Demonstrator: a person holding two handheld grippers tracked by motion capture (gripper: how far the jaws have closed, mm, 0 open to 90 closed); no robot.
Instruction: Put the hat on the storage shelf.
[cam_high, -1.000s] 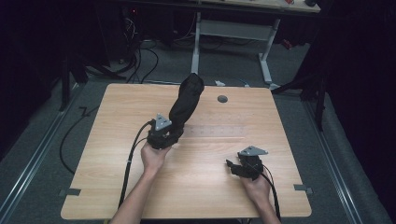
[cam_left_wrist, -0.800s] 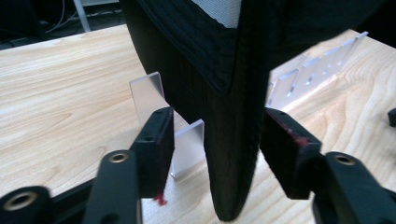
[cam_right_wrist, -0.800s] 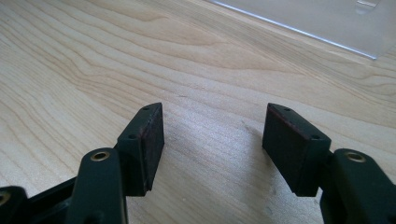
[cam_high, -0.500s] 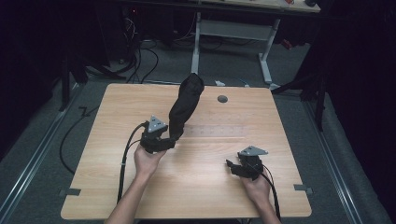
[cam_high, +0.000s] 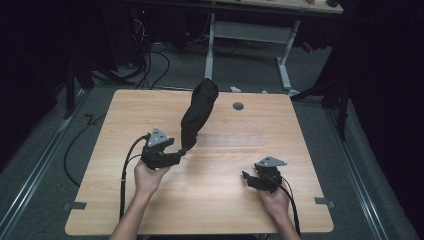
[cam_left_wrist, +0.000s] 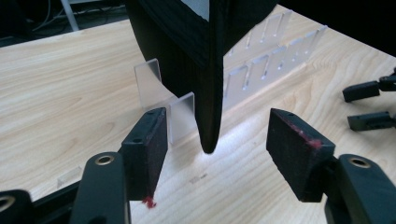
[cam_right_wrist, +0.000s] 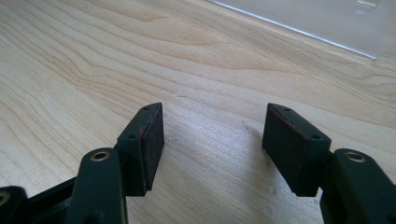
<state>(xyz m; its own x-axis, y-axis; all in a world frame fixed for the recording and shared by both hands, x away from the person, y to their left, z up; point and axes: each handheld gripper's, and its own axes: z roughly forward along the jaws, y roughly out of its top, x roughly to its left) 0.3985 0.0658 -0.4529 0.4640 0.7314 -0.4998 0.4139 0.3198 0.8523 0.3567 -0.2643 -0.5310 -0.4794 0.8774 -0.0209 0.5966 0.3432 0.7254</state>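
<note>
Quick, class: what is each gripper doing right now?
Left gripper: open, jaws just been opening; the black pouch hangs between its fingers, untouched.
Right gripper: open, holding nothing.

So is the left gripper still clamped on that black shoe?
No, open. The left gripper has just been opening; the black shoe hangs between its pads, untouched.

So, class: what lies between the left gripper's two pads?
In the left gripper view, the tip of the black pouch hangs between the open left gripper's pads, touching neither, over bare table.
</note>
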